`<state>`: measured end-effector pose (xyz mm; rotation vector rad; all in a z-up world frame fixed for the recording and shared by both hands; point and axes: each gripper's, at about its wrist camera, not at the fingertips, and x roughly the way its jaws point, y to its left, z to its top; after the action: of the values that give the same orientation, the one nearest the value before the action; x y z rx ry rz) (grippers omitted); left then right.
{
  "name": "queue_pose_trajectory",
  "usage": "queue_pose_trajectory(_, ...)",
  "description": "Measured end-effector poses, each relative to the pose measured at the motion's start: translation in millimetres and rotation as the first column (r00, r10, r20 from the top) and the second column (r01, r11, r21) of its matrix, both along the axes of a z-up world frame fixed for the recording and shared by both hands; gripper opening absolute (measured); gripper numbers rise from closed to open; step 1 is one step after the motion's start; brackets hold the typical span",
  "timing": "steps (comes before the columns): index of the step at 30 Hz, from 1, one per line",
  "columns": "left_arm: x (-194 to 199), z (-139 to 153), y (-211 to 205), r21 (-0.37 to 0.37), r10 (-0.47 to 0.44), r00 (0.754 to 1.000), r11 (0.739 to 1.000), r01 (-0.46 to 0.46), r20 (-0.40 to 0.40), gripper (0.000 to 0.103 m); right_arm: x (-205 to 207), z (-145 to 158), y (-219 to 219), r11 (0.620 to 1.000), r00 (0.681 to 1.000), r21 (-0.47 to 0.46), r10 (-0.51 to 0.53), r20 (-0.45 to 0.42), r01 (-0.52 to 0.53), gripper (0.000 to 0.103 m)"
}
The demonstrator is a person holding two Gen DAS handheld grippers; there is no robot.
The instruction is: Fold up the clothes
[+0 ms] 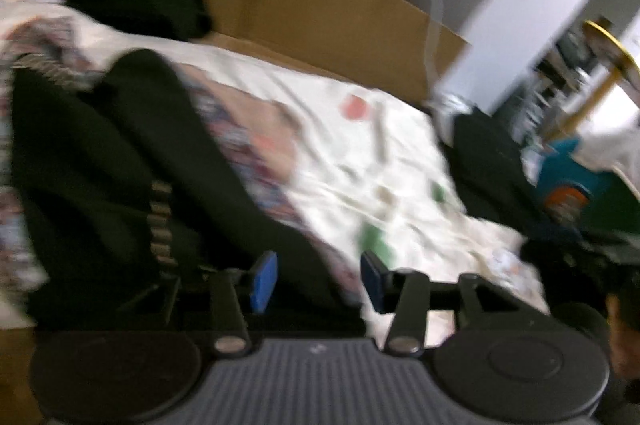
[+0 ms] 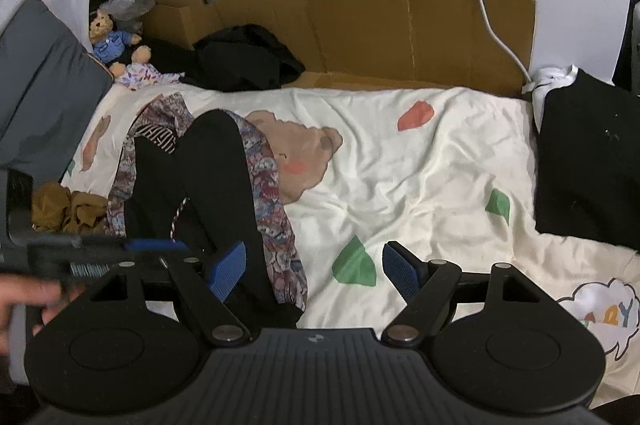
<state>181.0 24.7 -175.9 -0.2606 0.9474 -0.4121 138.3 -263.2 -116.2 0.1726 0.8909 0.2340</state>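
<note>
Here, both the left gripper (image 1: pixel 318 279) and the right gripper (image 2: pixel 314 271) hung with jaws apart and empty above the bed's cartoon-print blanket (image 2: pixel 420 161), the black garment (image 2: pixel 216 177) lying crumpled ahead and to their left, by each left finger.

The left wrist view was smeared by motion blur throughout, with blown-out brightness toward 3 o'clock. The right wrist view was sharp, evenly lit and soft-shadowed; fisheye bending darkened both views' corners.
</note>
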Motion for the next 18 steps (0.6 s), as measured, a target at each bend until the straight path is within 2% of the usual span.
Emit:
queue_pose_trajectory(4, 5, -7, 38, 0.066, 0.152, 0.988, 0.986, -0.151, -0.004, 0.051, 2, -10, 5, 1.000, 1.000, 0.004, 0.007, -0.017, -0.007, 0.080)
queue_pose_trajectory(9, 0, -17, 84, 0.128, 0.305, 0.952, 0.945, -0.300, -0.024, 0.051, 6, -27, 13, 1.000, 0.998, 0.019, 0.005, -0.062, -0.004, 0.080)
queue_pose_trajectory(15, -1, -32, 108, 0.159, 0.400, 0.913, 0.909, -0.385, -0.074, 0.051, 11, -48, 22, 1.000, 0.994, 0.025, -0.005, -0.110, 0.008, 0.080)
queue_pose_trajectory(18, 0, -39, 113, 0.176, 0.417, 0.904, 0.901, -0.398, -0.093, 0.051, 14, -58, 27, 1.000, 0.991, 0.028, -0.010, -0.134, 0.014, 0.080)
